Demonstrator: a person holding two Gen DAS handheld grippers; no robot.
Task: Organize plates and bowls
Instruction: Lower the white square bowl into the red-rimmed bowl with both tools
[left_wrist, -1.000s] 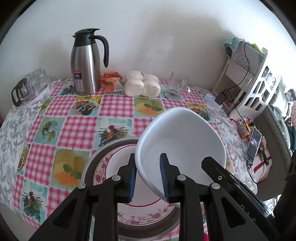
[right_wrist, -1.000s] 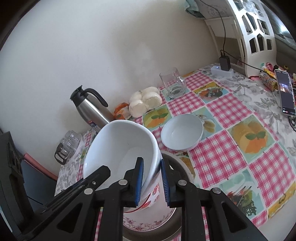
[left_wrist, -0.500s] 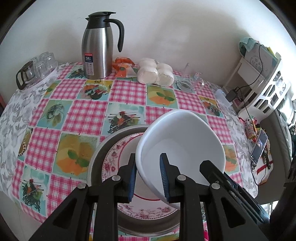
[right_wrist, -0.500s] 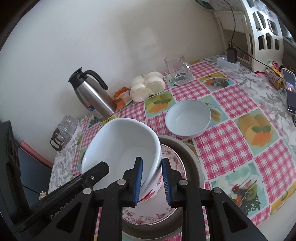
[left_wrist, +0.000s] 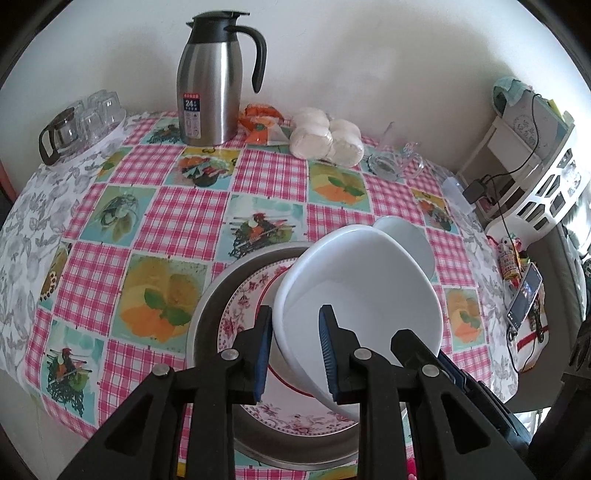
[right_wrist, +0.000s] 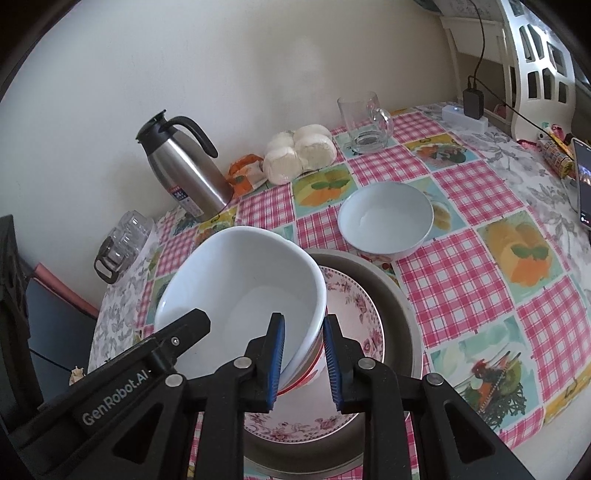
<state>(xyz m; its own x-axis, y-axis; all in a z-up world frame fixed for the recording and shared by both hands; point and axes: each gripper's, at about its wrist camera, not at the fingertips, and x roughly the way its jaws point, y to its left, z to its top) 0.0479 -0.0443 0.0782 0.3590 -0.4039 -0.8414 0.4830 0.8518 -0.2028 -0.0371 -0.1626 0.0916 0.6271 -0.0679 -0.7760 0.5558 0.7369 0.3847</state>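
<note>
White ceramic large bowl (left_wrist: 362, 295), tilted, is pinched at opposite rims by left claw (left_wrist: 295, 350) and right claw (right_wrist: 303, 358) above the floral plate (right_wrist: 354, 317); lowering level and releasing is judged next.

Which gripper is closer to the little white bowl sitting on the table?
The right gripper. It grips the big bowl on the rim side facing the small bowl. The left gripper grips the far rim, with the big bowl between it and the small one.

Plate (right_wrist: 354, 332) in tray (right_wrist: 402, 314); small bowl (right_wrist: 386, 218) behind it.
</note>
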